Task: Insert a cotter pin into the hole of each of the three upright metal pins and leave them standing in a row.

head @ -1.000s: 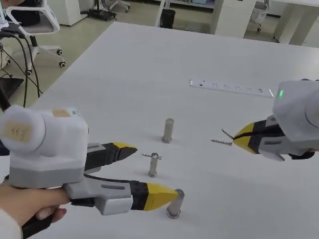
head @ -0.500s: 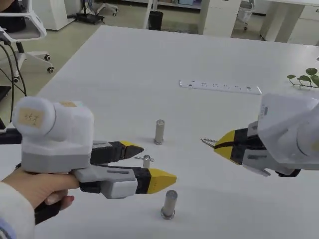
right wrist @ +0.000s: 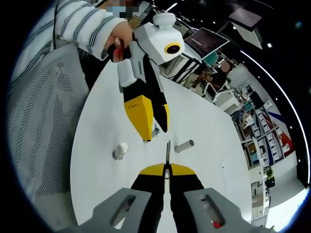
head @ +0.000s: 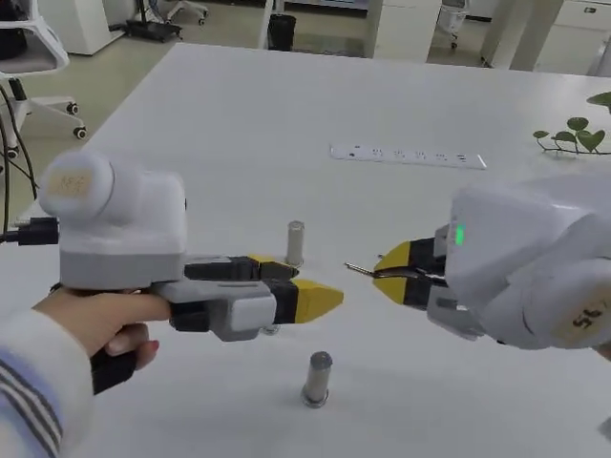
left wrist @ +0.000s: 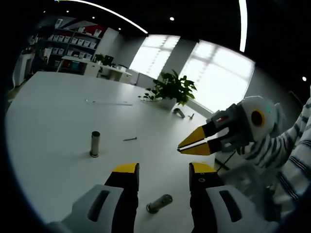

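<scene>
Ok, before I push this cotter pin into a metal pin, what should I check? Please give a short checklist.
1. Right tongs shut on the cotter pin: ok.
2. Its tip sticks out ahead of the tongs: ok.
3. Left tongs steadying a metal pin: not ok, they are open, gripping nothing.
4. Far metal pin and near metal pin upright: ok.
5. Hole facing the cotter pin: cannot tell.
6. Spare cotter pin on the table: ok.

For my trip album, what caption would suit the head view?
Right tool, shut on a cotter pin, faces the open left tool near upright metal pins on a white table.
</scene>
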{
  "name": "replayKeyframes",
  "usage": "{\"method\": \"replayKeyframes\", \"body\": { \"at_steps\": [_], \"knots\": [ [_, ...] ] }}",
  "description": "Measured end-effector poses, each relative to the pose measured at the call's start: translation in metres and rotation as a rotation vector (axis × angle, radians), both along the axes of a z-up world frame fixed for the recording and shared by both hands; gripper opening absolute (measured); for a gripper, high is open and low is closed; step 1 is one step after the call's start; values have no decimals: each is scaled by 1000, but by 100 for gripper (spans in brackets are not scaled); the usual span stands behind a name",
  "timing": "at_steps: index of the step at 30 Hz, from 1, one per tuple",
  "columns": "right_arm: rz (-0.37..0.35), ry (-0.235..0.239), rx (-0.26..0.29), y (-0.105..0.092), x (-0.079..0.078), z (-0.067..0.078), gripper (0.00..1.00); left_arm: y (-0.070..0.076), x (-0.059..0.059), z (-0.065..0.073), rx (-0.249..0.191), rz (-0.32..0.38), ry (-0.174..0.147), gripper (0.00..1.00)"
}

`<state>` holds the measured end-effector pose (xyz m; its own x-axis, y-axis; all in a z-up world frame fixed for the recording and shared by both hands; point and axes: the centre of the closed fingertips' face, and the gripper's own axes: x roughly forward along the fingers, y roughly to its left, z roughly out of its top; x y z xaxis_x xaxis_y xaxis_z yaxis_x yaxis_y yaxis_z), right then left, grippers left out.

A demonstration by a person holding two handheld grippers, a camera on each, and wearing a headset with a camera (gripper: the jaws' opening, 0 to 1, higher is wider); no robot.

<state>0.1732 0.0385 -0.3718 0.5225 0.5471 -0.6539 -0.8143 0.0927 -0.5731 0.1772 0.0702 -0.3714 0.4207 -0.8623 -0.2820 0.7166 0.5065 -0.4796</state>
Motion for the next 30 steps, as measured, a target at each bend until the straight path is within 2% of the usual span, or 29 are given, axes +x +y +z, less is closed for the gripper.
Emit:
{"method": "replayKeyframes", "body": {
  "at_steps": [6,8,15,23,30],
  "knots": [
    [27,-8,-12,10,-4,-2,0,-4,-2,5,-41,-14,24,27],
    [37,-10,-8,14,-5,-2,0,-5,-4,3,-45,-19,61,25],
    [61,-14,-16,20,-8,-2,0,-7,-6,6,-76,-28,71,18],
    [69,-22,-18,21,-8,-1,0,-10,-8,7,-105,-42,85,3],
    [72,-23,-21,21,-8,-1,0,-11,-7,5,-113,-41,103,0]
  ]
}}
